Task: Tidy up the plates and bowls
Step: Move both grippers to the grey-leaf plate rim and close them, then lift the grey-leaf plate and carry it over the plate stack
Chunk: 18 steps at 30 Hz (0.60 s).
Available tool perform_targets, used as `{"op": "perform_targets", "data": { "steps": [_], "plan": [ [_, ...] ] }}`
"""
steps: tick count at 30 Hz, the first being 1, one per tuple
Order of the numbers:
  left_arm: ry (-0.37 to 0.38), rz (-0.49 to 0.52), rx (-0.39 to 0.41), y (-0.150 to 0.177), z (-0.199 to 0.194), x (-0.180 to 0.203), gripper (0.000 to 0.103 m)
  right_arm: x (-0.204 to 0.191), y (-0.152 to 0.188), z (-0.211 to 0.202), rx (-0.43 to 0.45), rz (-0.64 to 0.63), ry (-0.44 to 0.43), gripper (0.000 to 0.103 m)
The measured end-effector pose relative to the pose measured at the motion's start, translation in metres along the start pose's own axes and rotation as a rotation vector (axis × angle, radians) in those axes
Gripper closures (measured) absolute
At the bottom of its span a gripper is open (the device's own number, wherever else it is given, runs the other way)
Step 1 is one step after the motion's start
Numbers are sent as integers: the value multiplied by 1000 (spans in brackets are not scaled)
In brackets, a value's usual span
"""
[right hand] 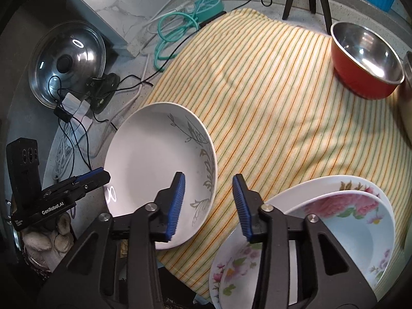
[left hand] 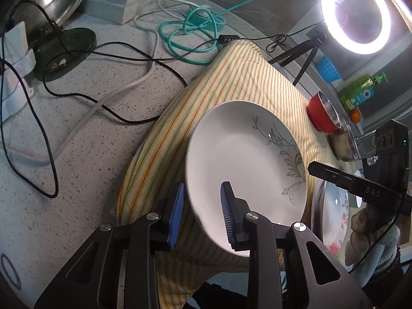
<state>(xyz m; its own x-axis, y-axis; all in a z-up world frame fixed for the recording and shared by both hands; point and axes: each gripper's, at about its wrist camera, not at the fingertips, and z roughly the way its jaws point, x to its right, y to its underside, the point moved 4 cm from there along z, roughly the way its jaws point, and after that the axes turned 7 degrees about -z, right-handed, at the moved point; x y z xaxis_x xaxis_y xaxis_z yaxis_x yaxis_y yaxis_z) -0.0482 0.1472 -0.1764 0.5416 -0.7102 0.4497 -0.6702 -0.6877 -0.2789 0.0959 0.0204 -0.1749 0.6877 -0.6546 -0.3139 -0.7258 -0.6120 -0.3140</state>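
Note:
A white plate with a grey leaf pattern (left hand: 244, 154) lies tilted on the striped yellow cloth (left hand: 239, 77). My left gripper (left hand: 202, 213) is open with its fingers straddling the plate's near rim, one pad under and one over it. In the right wrist view the same plate (right hand: 154, 159) sits left of my right gripper (right hand: 208, 203), which is open and empty above the cloth (right hand: 270, 103). A stack of floral plates and bowls (right hand: 347, 219) lies at the lower right. A red bowl with a steel inside (right hand: 365, 59) stands at the far right.
Cables (left hand: 103, 77) and a teal cord (left hand: 190, 33) sprawl over the speckled counter. A ring light on a tripod (left hand: 356, 13) stands at the back. A pot lid (right hand: 67, 59) leans at the left. A green bottle (left hand: 360, 90) and a blue cup (left hand: 328, 67) stand behind the red bowl (left hand: 323, 113).

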Motion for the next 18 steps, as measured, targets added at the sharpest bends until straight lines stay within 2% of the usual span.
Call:
{"op": "perform_targets", "data": {
  "steps": [6,10,18],
  "plan": [
    [0,-1,-3,-1,2,0,80,4,0,7,-17,25,-15,76],
    [5,-12,-9,0,4,-3,85,6,0,12,-26,40,-29,86],
    [10,-15,-10,-1,8,-5,88,3,0,18,-34,33,-23,91]
  ]
}}
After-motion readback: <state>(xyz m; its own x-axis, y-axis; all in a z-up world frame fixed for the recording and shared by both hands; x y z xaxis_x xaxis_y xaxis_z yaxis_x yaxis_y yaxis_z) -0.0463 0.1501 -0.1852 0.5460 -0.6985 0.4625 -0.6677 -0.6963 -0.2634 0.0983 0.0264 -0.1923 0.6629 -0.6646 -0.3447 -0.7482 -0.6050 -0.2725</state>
